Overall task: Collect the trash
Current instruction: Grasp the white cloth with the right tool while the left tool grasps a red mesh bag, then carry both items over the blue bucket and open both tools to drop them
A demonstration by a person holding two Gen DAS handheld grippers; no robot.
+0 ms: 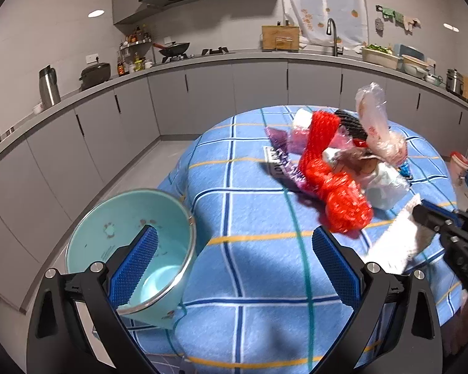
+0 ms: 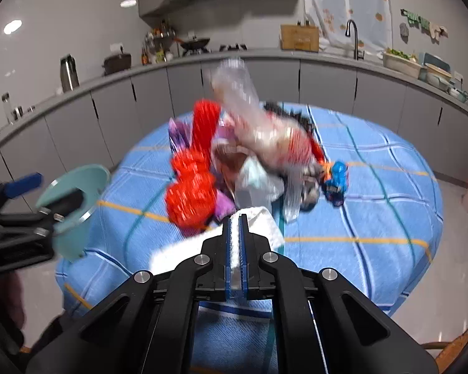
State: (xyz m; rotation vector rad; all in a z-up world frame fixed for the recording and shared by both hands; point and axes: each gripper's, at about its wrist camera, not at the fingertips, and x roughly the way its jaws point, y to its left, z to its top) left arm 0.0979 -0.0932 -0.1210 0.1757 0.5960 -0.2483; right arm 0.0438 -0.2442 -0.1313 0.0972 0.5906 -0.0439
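A heap of trash lies on the blue checked tablecloth (image 1: 249, 205): a red mesh net (image 1: 330, 184) (image 2: 193, 184), a purple wrapper (image 1: 280, 155), a clear plastic bag (image 1: 374, 124) (image 2: 243, 106) and a small blue packet (image 2: 337, 180). My right gripper (image 2: 238, 218) (image 1: 421, 215) is shut on a white paper towel (image 2: 262, 221) (image 1: 396, 243) at the near edge of the heap. My left gripper (image 1: 234, 249) stands wide open. Its left finger reaches inside a tilted teal bin (image 1: 131, 218) (image 2: 78, 187) beside the table; its right finger hangs over the cloth.
A grey kitchen counter (image 1: 202, 59) curves around the back with a wok, bottles, a kettle, a sink tap (image 1: 332, 31) and bowls. Grey floor (image 1: 146, 168) lies left of the round table. A red-lidded container (image 1: 458, 162) stands at the far right.
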